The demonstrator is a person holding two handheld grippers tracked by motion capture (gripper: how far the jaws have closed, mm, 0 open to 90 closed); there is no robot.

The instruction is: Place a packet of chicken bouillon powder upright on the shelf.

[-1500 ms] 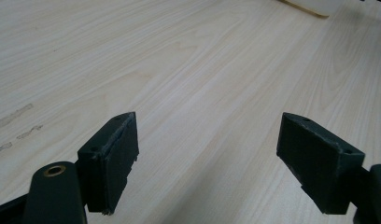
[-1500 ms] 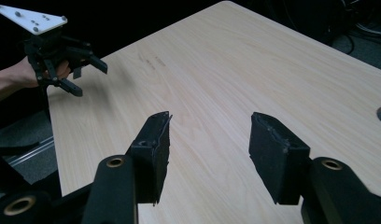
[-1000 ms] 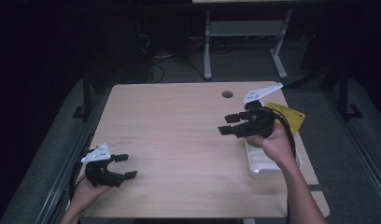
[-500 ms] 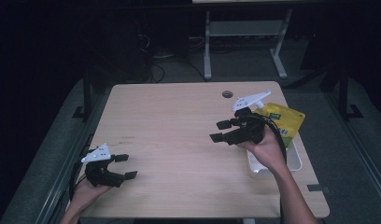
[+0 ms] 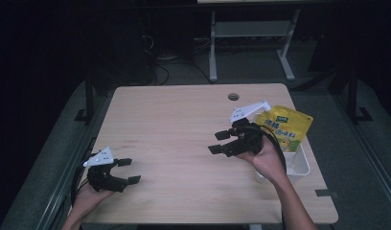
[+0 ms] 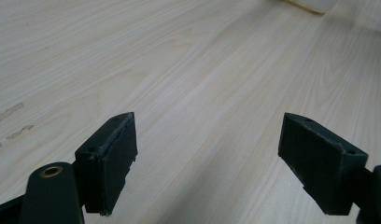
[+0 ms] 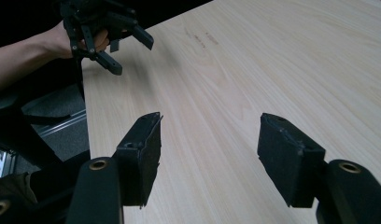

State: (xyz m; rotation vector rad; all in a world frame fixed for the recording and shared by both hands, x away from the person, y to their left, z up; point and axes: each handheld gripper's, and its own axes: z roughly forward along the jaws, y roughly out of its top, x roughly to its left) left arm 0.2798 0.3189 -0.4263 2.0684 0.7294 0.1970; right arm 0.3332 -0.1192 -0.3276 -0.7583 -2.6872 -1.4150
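Two grippers are seen from the high view: the left gripper (image 5: 125, 171) at lower left and the right gripper (image 5: 221, 142) right of centre, both spread and empty, with a yellow snack pouch (image 5: 283, 127) beside a white tray (image 5: 301, 165) at right. Bare table (image 6: 188, 70) is framed between spread jaws in the left gripper view. Jaws that have just been widening, nothing between them, are shown in the right gripper view, the left gripper (image 7: 132, 44) at upper left.

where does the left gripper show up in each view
High view: the left gripper sits at lower left, near the table's front corner.
Left gripper view: its own two black jaws rise from the bottom, wide apart over bare wood.
Right gripper view: it is far off at top left, jaws apart.
Shared landmark: the light wooden table.
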